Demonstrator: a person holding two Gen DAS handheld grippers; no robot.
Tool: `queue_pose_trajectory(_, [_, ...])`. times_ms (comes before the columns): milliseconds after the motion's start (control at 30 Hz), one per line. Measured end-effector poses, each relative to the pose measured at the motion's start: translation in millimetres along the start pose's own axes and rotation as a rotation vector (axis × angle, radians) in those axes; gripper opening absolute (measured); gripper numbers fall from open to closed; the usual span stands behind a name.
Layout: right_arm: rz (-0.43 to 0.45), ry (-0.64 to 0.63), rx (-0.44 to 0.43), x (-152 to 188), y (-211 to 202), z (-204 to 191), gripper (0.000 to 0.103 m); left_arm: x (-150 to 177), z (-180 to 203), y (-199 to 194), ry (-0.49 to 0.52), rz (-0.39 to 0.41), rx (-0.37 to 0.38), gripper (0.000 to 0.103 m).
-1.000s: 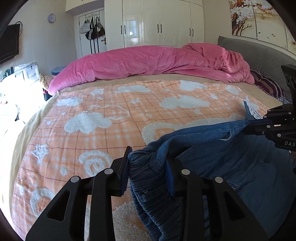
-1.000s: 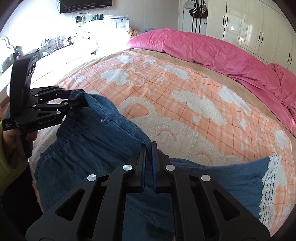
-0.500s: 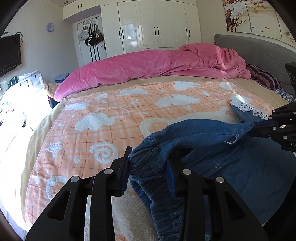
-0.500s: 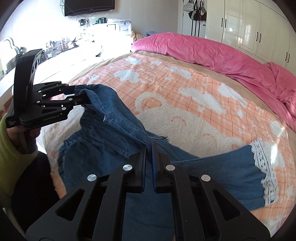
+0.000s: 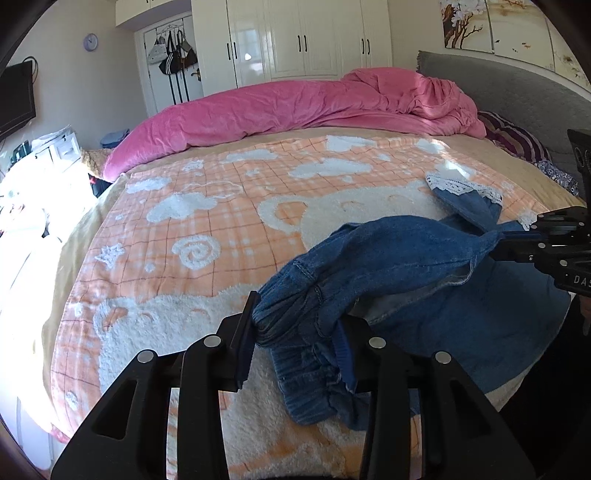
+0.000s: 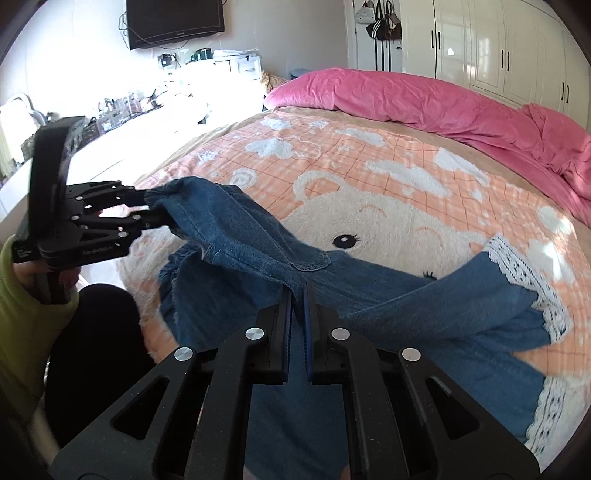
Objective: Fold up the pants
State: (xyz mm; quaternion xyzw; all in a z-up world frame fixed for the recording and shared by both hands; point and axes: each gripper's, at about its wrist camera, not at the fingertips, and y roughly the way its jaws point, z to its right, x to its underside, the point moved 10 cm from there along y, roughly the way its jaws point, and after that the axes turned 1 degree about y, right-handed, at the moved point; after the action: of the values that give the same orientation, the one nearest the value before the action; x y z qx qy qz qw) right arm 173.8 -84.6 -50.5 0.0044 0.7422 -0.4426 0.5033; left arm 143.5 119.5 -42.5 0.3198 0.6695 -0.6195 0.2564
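Blue denim pants with white lace cuffs hang between my two grippers above the orange bear blanket. My left gripper is shut on the gathered elastic waistband; it also shows in the right wrist view. My right gripper is shut on the other side of the waist; it shows in the left wrist view. The legs trail to the right on the bed, one crossing the other.
A rolled pink duvet lies along the far side of the bed. A grey headboard and a striped pillow are at the right. White wardrobes stand behind. A cluttered white counter and a TV are at the left.
Both grippers have lifted the waist higher and pulled it back toward the near edge of the bed. The legs have dragged along and one now crosses the other.
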Motion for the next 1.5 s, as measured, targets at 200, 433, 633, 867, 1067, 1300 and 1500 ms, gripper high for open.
queue_pose_trajectory(200, [-0.013,-0.054,-0.014,20,-6,-28,0.002,21,-5,6,-0.021,-0.087,-0.013,0.04])
queue_pose_trajectory(433, [-0.048,-0.096,-0.016,49,-6,-46,0.003,41,-2,0,-0.017,-0.121,0.007,0.041])
queue_pose_trajectory(633, [-0.085,-0.092,-0.028,70,0,-54,0.004,56,-7,5,-0.047,-0.175,0.009,0.053])
queue_pose_trajectory(867, [-0.106,-0.102,-0.041,80,5,-63,0.004,69,-13,-9,-0.07,-0.182,0.007,0.054])
queue_pose_trajectory(1067, [-0.128,-0.091,-0.053,87,12,-65,0.006,70,-22,-34,-0.103,-0.148,-0.004,0.053])
queue_pose_trajectory(1300, [-0.147,-0.085,-0.059,95,15,-69,0.008,25,30,-35,-0.099,-0.073,0.131,0.053])
queue_pose_trajectory(1500, [-0.159,-0.063,-0.077,101,13,-70,0.011,36,73,7,-0.024,-0.172,0.135,0.053])
